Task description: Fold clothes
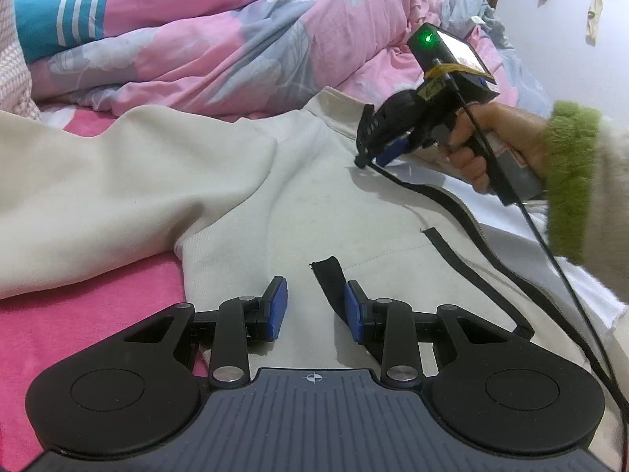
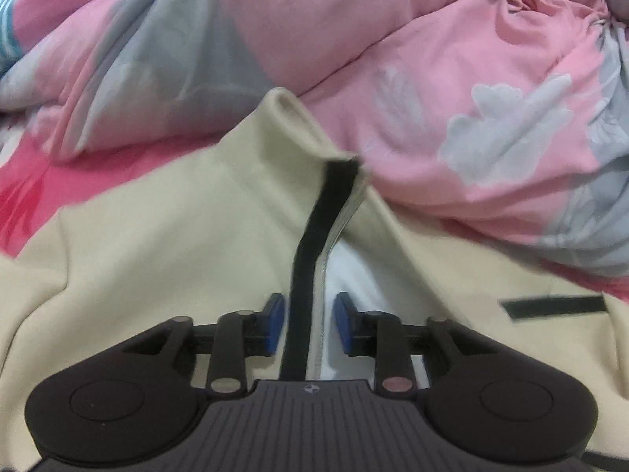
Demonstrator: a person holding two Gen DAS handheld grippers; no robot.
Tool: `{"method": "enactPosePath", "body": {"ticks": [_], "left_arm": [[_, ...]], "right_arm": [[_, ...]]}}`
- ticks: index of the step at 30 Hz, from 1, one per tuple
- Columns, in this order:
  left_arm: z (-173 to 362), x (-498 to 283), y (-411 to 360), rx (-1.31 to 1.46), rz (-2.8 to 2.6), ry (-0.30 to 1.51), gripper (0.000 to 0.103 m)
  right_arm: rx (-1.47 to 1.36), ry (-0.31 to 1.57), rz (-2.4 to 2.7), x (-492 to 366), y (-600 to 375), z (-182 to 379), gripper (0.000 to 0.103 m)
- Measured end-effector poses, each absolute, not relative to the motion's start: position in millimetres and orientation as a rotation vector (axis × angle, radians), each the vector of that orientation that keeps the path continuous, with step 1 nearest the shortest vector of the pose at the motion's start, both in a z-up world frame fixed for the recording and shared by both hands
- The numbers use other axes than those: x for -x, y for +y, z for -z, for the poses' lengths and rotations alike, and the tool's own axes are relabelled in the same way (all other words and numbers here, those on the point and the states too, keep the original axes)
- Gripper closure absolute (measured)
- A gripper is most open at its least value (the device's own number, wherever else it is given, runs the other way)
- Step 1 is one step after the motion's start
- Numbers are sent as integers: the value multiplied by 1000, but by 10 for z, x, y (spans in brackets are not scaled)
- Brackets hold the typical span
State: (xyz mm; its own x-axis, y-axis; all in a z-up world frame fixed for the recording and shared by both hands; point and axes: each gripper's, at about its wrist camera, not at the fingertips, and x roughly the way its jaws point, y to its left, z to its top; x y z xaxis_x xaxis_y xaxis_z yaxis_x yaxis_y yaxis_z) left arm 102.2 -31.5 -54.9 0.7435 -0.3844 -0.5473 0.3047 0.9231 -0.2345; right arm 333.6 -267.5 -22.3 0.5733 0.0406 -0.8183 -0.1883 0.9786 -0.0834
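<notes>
At the far left a pink sheet (image 1: pixel 59 334) covered the bed, and on it a cream jacket (image 1: pixel 196 181) lay spread, one sleeve (image 1: pixel 98 196) reaching leftward; behind it a pink and grey quilt (image 1: pixel 220 47) was heaped; my left tool (image 1: pixel 315 308) hovered low over the jacket's lower front, its blue pads apart and holding nothing, a short black strip (image 1: pixel 328 275) just ahead of its right pad; further right my right tool (image 2: pixel 306 322) stood fairly wide, the black zipper edge (image 2: pixel 314 244) running between its pads without being pinched; in the left camera my right hand (image 1: pixel 491 145) gripped that tool's handle above the jacket's chest.
</notes>
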Motion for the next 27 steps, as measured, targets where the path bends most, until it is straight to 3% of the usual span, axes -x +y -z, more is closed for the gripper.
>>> {"method": "enactPosePath", "body": {"ticks": [8, 17, 23, 27], "left_arm": [[540, -1029, -307, 140, 381, 629, 71], [554, -1020, -297, 143, 382, 626, 71], [552, -1028, -281, 152, 384, 628, 71], [550, -1020, -282, 154, 382, 626, 71]], "right_arm": [[140, 855, -231, -3170, -2277, -215, 72], [77, 880, -99, -3924, -2070, 194, 73], [38, 865, -264, -3303, -2060, -320, 72], [162, 906, -503, -2890, -1657, -459, 71]]}}
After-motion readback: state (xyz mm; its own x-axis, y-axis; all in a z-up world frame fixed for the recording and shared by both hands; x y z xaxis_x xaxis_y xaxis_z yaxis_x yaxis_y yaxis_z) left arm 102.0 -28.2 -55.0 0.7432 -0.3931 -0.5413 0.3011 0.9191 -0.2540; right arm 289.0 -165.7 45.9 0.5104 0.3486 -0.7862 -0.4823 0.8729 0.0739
